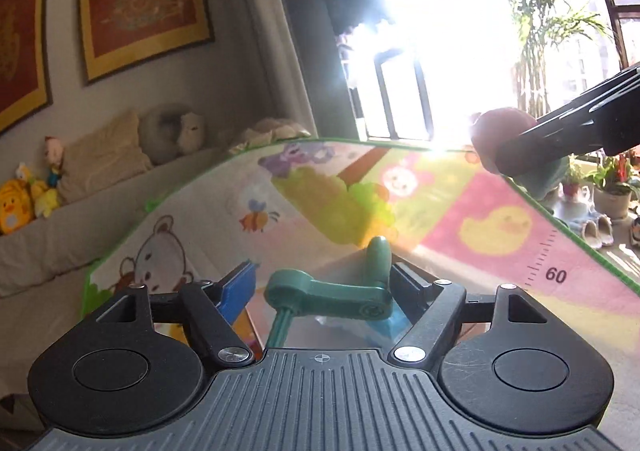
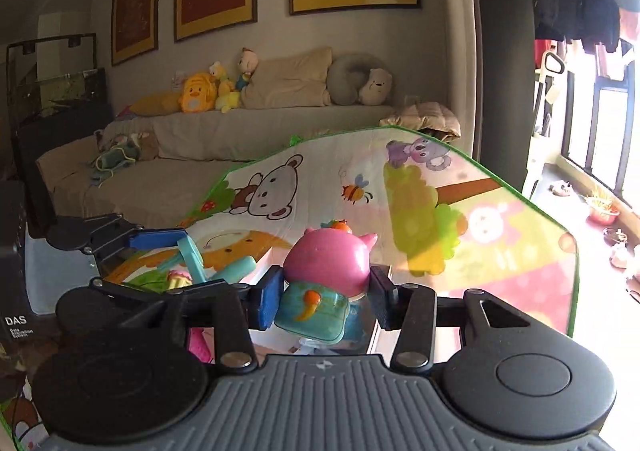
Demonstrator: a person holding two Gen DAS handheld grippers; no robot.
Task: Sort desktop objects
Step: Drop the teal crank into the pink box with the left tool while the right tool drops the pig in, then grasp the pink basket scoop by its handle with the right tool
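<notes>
My left gripper (image 1: 320, 283) is shut on a teal plastic toy with a crank handle (image 1: 328, 291), held above the cartoon play mat (image 1: 460, 219). In the right wrist view the left gripper (image 2: 160, 241) shows at the left, holding the teal toy (image 2: 192, 257), which has a small ice-cream figure on it. My right gripper (image 2: 326, 297) is shut on a pink pig toy in teal overalls (image 2: 326, 271), lifted over the mat (image 2: 500, 263). In the left wrist view the right gripper (image 1: 532, 155) and the pig toy (image 1: 500, 127) show at the upper right against the glare.
A grey sofa (image 2: 200, 155) with pillows and plush toys stands behind the mat. A bright window (image 1: 440, 31) with plants lies to the right. A black box marked DAS (image 2: 16, 291) stands at the left. A pink item (image 2: 198, 345) lies below the right gripper.
</notes>
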